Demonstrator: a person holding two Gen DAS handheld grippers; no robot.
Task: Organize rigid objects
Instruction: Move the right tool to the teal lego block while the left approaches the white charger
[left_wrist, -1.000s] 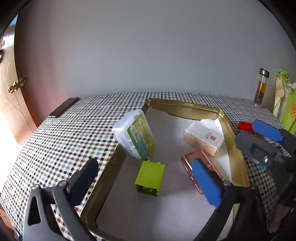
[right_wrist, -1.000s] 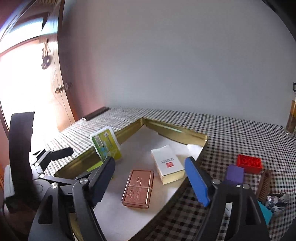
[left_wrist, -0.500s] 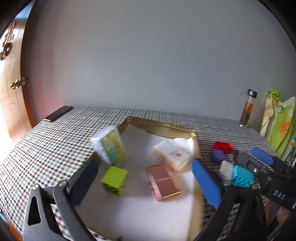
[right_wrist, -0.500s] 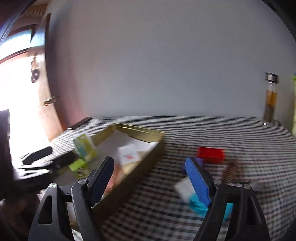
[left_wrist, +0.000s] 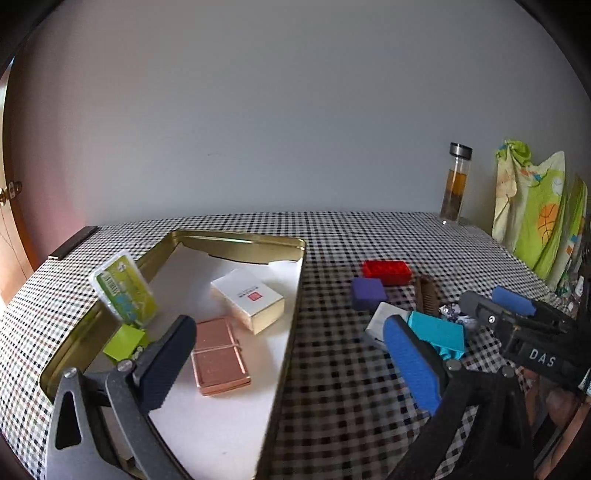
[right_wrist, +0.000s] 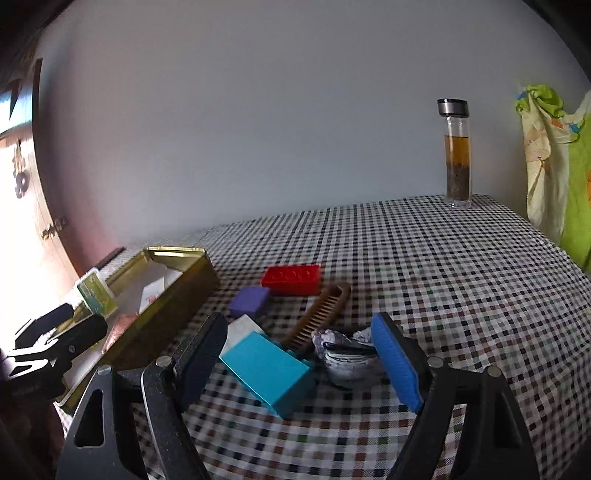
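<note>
A gold tin tray (left_wrist: 236, 242) on the checkered table holds a green-labelled packet (left_wrist: 123, 293), a lime block (left_wrist: 123, 341), a white box (left_wrist: 251, 297) and a copper case (left_wrist: 219, 356). To its right lie a red brick (left_wrist: 386, 271), a purple block (left_wrist: 367, 291), a teal block (right_wrist: 267, 371), a white piece (right_wrist: 242, 328), a brown comb (right_wrist: 317, 315) and a crumpled wrapper (right_wrist: 345, 352). My left gripper (left_wrist: 291, 365) is open and empty above the tray's right rim. My right gripper (right_wrist: 299, 360) is open and empty, its fingers either side of the teal block and the wrapper.
A glass bottle of amber liquid (right_wrist: 458, 155) stands at the table's far right edge. Green and yellow cloth (left_wrist: 535, 210) hangs at the right. A wooden door (right_wrist: 22, 206) is at the left. A dark flat bar (left_wrist: 74, 242) lies at the far left corner.
Both grippers have swung right, away from the tray. The right gripper now hovers over the loose pile with the teal block between its fingers. Both stay open.
</note>
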